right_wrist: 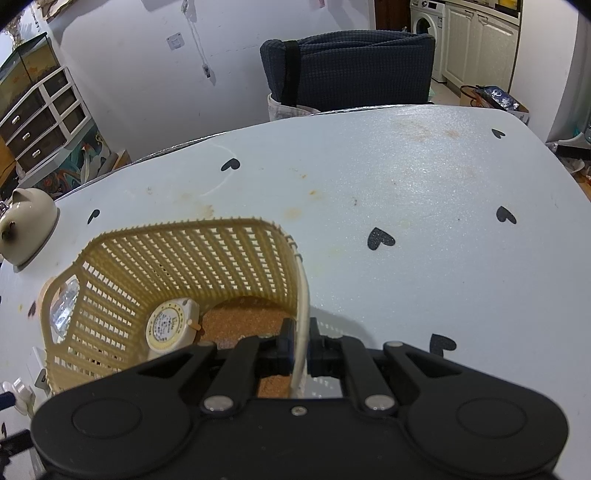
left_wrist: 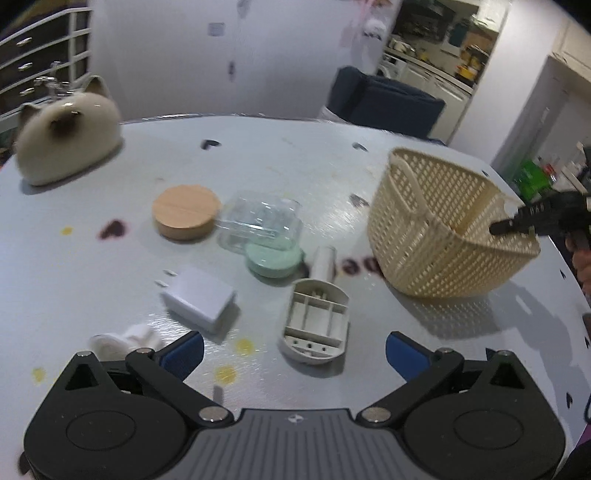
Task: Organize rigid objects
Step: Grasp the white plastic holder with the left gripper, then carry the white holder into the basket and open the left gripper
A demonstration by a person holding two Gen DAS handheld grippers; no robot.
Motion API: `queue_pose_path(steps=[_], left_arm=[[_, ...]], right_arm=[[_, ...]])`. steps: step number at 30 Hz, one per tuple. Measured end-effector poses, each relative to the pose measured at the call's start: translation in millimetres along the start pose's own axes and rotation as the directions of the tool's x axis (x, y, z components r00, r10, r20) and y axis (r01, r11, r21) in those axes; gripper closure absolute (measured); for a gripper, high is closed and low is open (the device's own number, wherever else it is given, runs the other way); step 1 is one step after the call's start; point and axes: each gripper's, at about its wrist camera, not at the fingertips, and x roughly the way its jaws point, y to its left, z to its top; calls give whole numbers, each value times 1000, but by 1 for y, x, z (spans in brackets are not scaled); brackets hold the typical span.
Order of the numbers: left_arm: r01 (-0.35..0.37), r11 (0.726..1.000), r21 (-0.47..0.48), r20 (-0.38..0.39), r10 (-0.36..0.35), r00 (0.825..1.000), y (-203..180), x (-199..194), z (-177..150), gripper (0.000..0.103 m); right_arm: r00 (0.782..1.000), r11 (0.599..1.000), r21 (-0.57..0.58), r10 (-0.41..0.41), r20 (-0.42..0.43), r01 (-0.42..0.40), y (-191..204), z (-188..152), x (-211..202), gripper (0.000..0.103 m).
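**Pale heart-print table, basket pinned at its rim**

Heart-spotted tabletop carries everything. Right gripper is clamped on the near rim of the cream basket, which holds a round tape measure. Left gripper hangs with its jaws spread wide and nothing between them, just above a grey battery case. Beyond lie a white charger, green lid, clear box and wooden disc; a cat figurine sits far left.

Home interior, washing machine by kitchen cabinets, drawer unit
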Motion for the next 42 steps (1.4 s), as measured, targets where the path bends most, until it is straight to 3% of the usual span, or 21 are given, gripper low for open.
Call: queue_pose_path(steps=[2, 8, 14, 17, 25, 28, 31, 36, 42], left_arm=[[3, 1000, 18, -5, -3, 1000, -5, 10, 0, 2], [13, 999, 49, -31, -12, 999, -14, 36, 11, 29], [-1, 997, 73, -54, 5, 999, -22, 53, 22, 41], [-16, 997, 75, -68, 21, 997, -24, 58, 24, 53], [0, 1000, 20, -64, 1, 998, -18, 54, 21, 54], [16, 999, -29, -63, -18, 998, -14, 50, 17, 54], [45, 994, -104, -55, -51, 997, -8, 43, 13, 55], [82, 974, -212, 4, -83, 997, 0, 17, 12, 56], [124, 961, -249, 121, -96, 988, -2, -20, 31, 56]], right_arm=[[1000, 1000, -2, -1, -1, 1, 0, 0, 0, 97], [1000, 1000, -5, -4, -4, 4, 2, 0, 0, 97], [1000, 1000, -6, -10, -15, 9, 3, 1, -1, 97], [1000, 1000, -4, -16, -15, 16, 3, 2, -4, 97], [999, 999, 27, -33, 31, 32, 1, 11, -26, 91], [999, 999, 23, -25, 39, 24, 2, 14, -31, 98], [997, 998, -19, -56, 46, 56, 11, 13, -30, 98], [998, 999, -34, -41, 48, 43, 13, 15, -28, 98], [999, 998, -68, -6, 52, 10, 19, 14, -25, 98]])
